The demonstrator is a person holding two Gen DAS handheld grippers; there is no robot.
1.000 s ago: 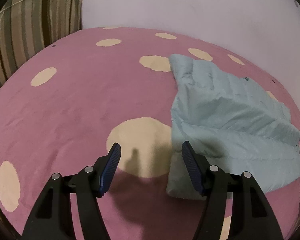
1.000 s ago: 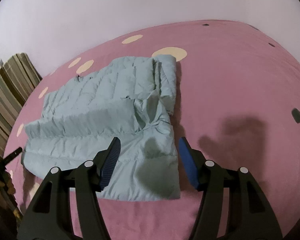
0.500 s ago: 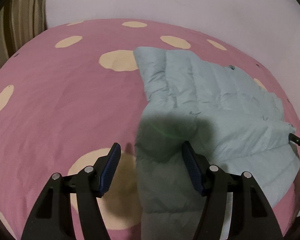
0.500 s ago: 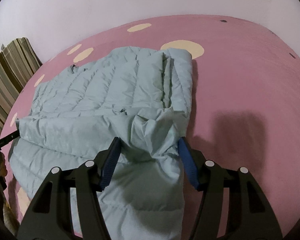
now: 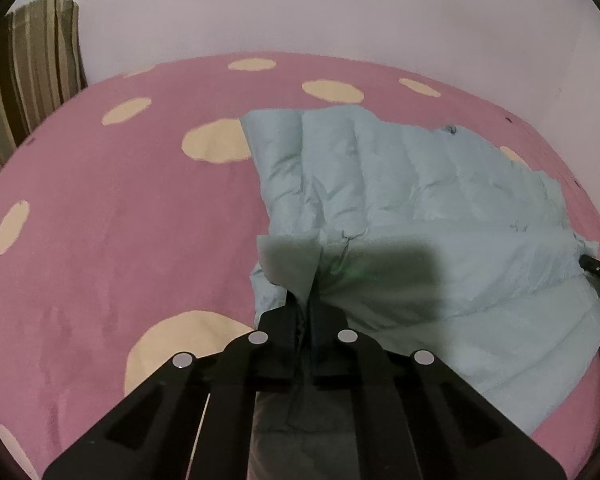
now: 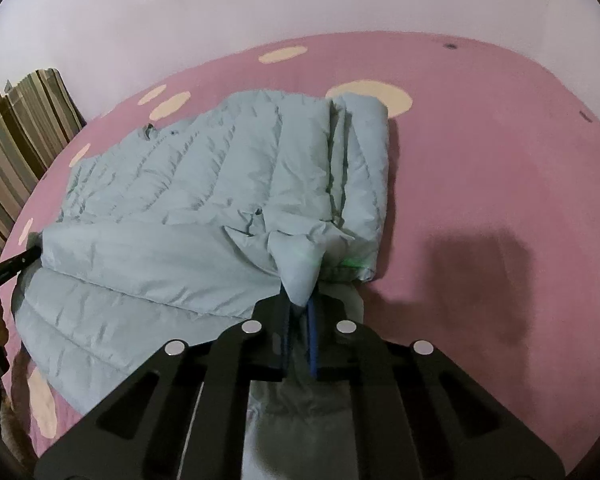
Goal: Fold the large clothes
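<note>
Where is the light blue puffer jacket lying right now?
The puffer jacket lies on the pink spotted bedspread, right of centre in the left wrist view, with both the left claw and right claw pinching its near edge.

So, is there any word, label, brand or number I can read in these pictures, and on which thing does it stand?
None: no readable text on the light blue jacket, the pink dotted cover, the striped cushion or either gripper.

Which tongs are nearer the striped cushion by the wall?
Left. The left tongs grip the puffer jacket edge toward the striped cushion; the right tongs grip the jacket's opposite edge.
</note>
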